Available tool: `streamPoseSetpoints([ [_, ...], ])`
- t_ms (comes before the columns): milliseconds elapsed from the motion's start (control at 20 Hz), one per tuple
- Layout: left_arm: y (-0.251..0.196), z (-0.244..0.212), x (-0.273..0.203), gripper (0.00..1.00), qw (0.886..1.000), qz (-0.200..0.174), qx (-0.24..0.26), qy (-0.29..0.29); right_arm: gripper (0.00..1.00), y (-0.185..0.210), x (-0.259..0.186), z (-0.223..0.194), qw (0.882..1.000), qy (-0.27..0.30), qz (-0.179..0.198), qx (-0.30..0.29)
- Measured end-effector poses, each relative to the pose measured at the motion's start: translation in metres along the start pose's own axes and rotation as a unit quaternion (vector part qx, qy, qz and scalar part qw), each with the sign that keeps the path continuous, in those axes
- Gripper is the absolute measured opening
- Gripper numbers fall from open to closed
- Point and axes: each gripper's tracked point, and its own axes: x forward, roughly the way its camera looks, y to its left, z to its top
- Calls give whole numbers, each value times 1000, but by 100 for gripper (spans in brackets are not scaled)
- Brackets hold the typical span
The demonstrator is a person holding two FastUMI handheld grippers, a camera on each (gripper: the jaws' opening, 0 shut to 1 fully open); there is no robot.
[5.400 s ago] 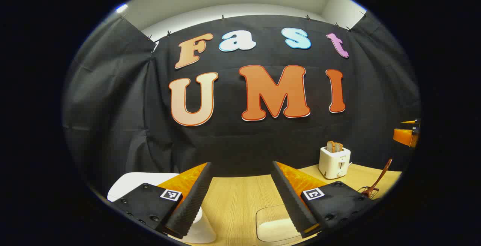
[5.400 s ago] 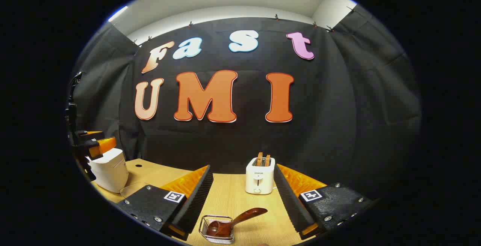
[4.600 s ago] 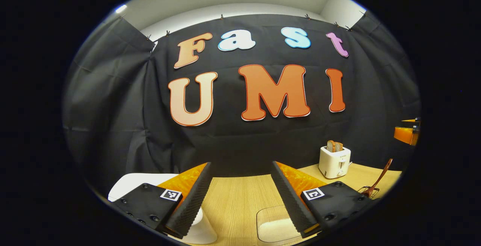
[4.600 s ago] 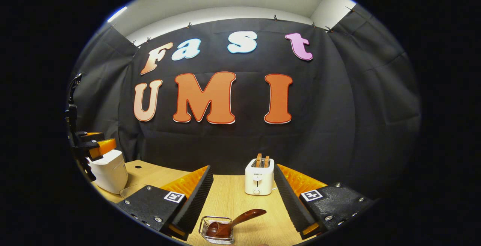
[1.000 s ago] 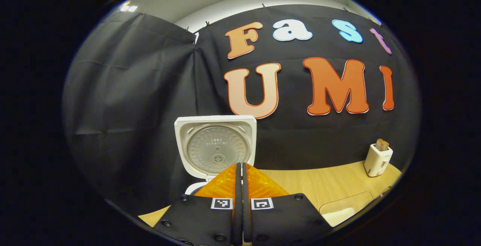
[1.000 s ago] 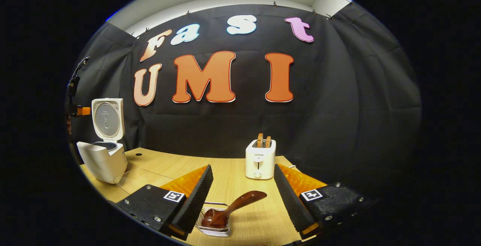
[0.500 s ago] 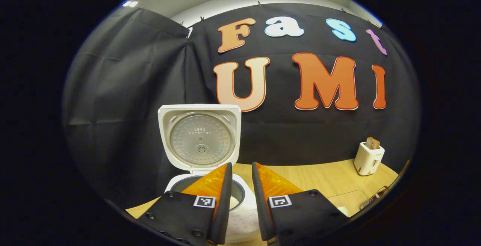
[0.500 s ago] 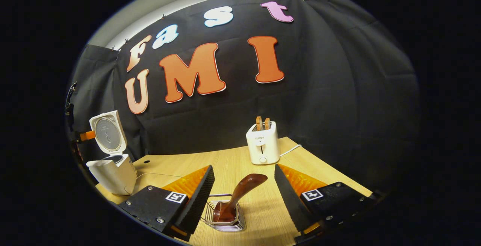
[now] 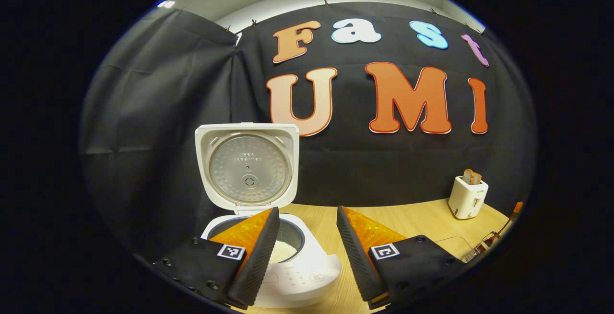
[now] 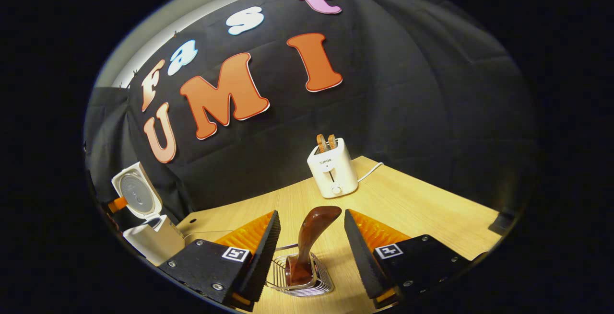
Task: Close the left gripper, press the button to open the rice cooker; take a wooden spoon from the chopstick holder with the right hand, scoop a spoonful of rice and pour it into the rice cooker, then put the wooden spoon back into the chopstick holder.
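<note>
Standing open now, the white rice cooker [image 9: 268, 256] at the left end of the pale wooden surface [image 10: 412, 208] shows its ribbed metal inner lid upright and a little white rice in the pot, where moments ago the lid was down. The left claw [image 9: 307, 251], shut for the button press a second ago, has parted again and hovers empty just in front of the cooker. That step looks done. The right claw [image 10: 311, 247] has swung down, fingers spread wide on either side of the dark brown wooden spoon [image 10: 312, 237] leaning in the wire chopstick holder [image 10: 302, 280], not yet touching it. A white toaster [image 10: 332, 168] stands behind.
</note>
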Motion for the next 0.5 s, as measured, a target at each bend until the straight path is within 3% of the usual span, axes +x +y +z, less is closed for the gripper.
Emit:
streamPoseSetpoints([
  [400, 6, -17, -2, 80, 1000, 6, -6, 15, 45, 1, 8, -5, 998, -6, 12, 69],
  [450, 5, -18, -2, 80, 1000, 7, -6, 16, 29, 0, 9, -5, 997, -9, 9, 75],
  [500, 5, -18, -2, 79, 1000, 7, -5, 15, 34, -1, 10, -4, 997, -10, 6, 78],
])
